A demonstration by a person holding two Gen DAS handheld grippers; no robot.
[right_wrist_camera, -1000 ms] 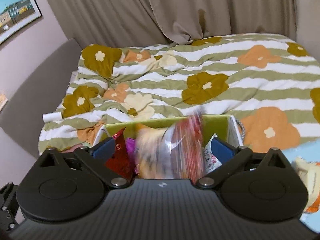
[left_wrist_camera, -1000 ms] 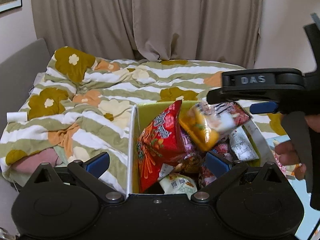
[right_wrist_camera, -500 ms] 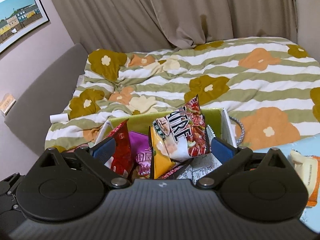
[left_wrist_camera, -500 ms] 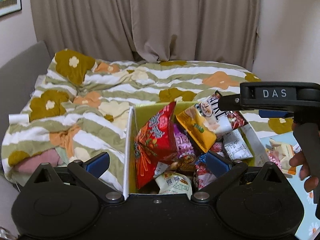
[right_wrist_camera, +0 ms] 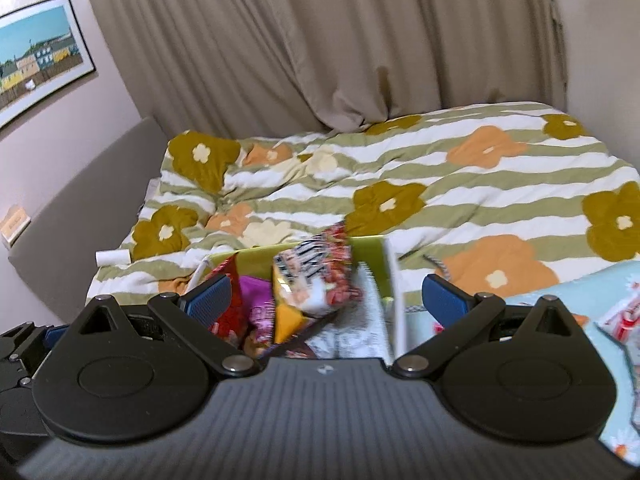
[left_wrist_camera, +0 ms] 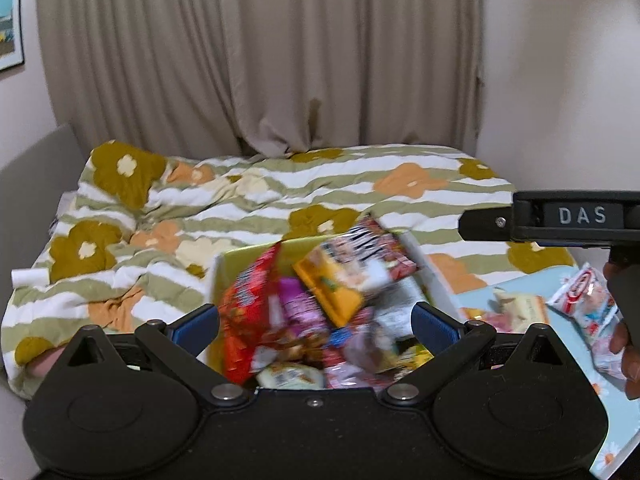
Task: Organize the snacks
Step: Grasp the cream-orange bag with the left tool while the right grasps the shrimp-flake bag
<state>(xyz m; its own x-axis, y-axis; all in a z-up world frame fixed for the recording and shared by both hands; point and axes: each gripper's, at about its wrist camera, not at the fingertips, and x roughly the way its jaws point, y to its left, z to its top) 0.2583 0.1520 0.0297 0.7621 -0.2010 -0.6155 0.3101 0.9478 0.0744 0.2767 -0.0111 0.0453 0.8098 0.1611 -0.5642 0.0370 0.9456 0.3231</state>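
Snack packets fill the yellow-green cardboard box (left_wrist_camera: pixel 244 258) on the flowered quilt (left_wrist_camera: pixel 256 192). In the left wrist view, the left gripper (left_wrist_camera: pixel 316 322) gapes wide, holding nothing; only here a hand (left_wrist_camera: pixel 624 344) shows far right, beside a white-and-red snack bag (left_wrist_camera: pixel 586 300). In the right wrist view, the right gripper (right_wrist_camera: pixel 326 296) is spread apart and empty; a framed picture (right_wrist_camera: pixel 38 56) hangs left.
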